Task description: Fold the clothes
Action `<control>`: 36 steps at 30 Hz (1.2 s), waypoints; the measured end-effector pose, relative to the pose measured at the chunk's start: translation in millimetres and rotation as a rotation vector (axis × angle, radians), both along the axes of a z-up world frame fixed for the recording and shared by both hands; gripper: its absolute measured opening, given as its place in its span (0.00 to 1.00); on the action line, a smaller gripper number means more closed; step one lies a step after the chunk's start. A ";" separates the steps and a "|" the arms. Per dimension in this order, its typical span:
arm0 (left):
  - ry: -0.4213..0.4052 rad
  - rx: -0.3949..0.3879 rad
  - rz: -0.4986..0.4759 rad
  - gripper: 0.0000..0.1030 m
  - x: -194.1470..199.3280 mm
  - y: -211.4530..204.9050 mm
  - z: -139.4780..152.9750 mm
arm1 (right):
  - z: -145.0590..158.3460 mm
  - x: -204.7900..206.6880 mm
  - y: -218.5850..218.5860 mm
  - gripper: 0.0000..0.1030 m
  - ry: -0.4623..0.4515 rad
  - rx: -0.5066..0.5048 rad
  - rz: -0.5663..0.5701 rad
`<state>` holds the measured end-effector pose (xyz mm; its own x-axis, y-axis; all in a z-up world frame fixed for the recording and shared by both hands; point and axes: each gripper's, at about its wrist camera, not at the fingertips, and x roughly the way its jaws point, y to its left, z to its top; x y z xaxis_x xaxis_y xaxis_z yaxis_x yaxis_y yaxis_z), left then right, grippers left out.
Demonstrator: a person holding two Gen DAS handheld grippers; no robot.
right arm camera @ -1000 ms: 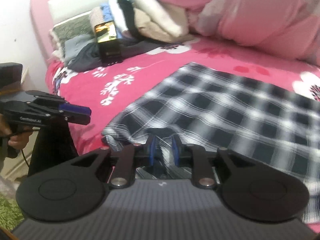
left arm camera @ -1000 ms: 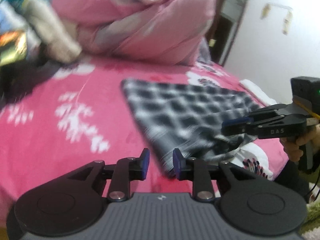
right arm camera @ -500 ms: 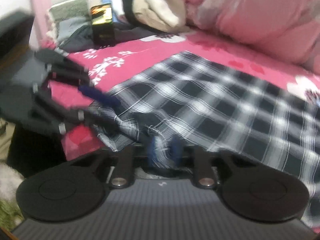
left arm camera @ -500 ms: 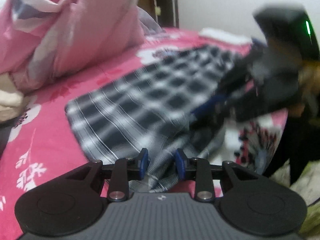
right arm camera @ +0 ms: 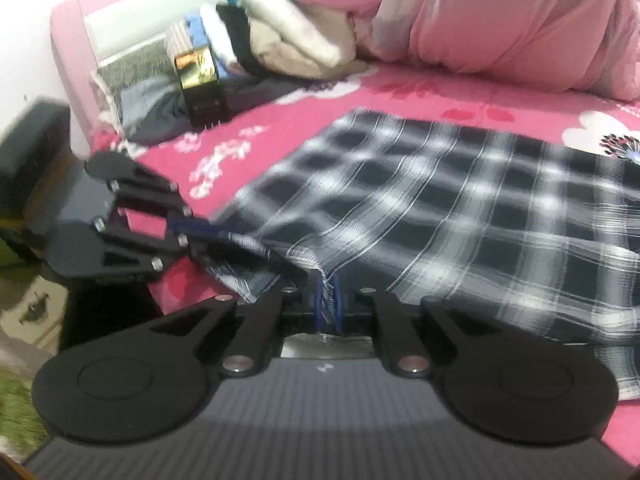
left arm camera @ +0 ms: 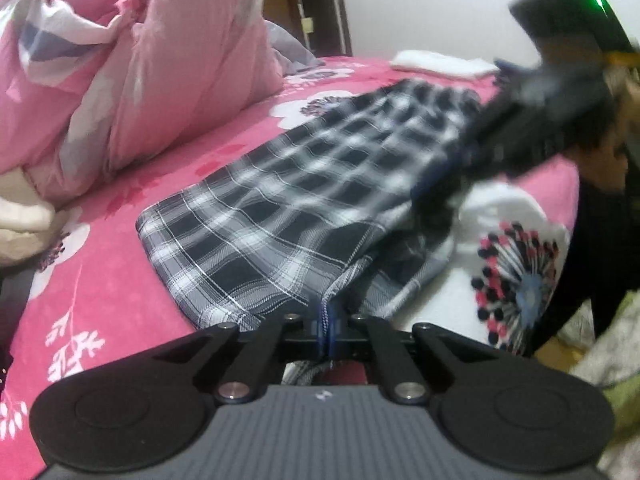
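Both claws, left claw (left arm camera: 326, 326) and right claw (right arm camera: 328, 308), pinch the plaid garment (left arm camera: 304, 200) hem thinly; a hard pull could slip it free

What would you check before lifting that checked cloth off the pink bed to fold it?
1. Left gripper has the checked cloth pinched at its near edge: ok.
2. Right gripper has cloth between its jaws: ok, though the jaws are opening slightly.
3. The two grips sit at separate spots along the same near edge: ok.
4. Rest of the cloth lies flat on the pink bedsheet: ok, apart from bunching near the grips.
5. Pink quilt and the pile of clothes are clear of the cloth: ok.
6. Far corners aligned: cannot tell.
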<state>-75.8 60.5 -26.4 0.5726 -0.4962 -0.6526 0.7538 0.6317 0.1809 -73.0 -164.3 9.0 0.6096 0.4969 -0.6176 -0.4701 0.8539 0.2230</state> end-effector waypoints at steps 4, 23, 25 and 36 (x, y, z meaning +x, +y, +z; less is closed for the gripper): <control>0.010 0.008 -0.026 0.05 -0.4 2.3 -1.8 | 11.8 12.0 -7.5 0.24 0.002 0.057 -0.015; 0.017 -0.038 -0.038 0.48 29.4 -16.2 1.5 | 4.1 42.3 38.4 0.02 0.005 -0.100 0.129; 0.008 -0.004 -0.042 0.47 34.0 -23.6 -3.3 | 5.0 41.2 37.4 0.02 -0.014 -0.096 0.124; -0.133 0.019 0.011 0.02 25.0 -23.5 -3.8 | 4.7 30.0 34.4 0.14 -0.089 -0.117 0.170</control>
<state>-50.8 36.9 -30.1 0.6600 -0.4775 -0.5800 0.7154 0.6353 0.2910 -43.0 -129.8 13.7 0.5782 0.5250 -0.6246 -0.6228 0.7785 0.0779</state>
